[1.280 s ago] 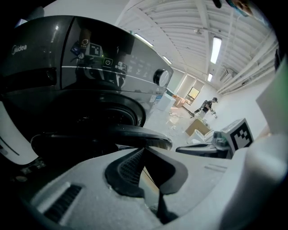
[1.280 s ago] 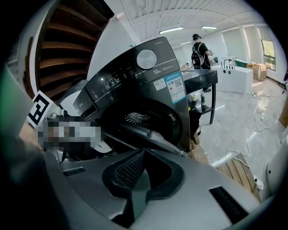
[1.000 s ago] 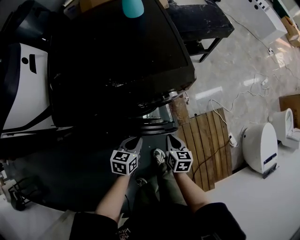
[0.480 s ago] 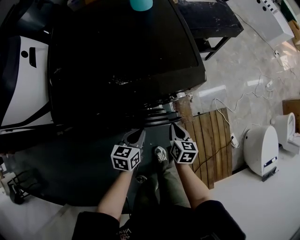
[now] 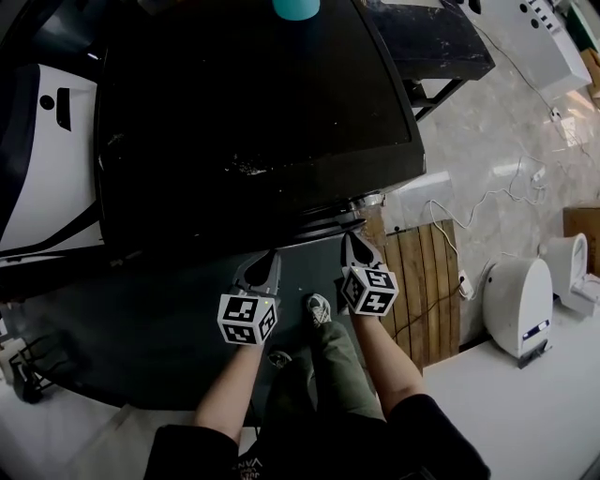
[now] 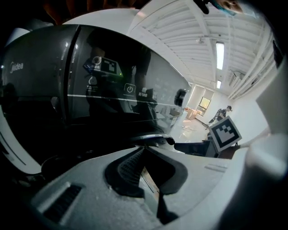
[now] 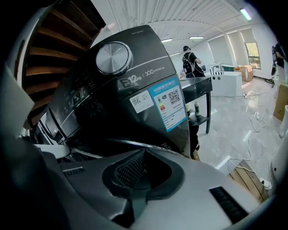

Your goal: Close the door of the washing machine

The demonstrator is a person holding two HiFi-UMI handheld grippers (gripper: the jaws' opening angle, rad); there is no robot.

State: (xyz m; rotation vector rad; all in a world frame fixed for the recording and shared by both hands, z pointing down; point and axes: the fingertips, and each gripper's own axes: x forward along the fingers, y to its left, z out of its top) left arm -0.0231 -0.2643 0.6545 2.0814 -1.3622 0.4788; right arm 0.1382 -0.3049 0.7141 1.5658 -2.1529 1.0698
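We count one washer (image 5: 253,103), one teal cup (image 5: 295,7), one wooden pallet (image 5: 427,281) and one black desk (image 5: 436,42). There are two tongs for us to tally, the left tongs (image 5: 271,257) and the right tongs (image 5: 351,241), with one marker cube (image 5: 247,319) apiece. On the washer's panel we find one knob (image 7: 114,57) and two stickers (image 7: 141,101).
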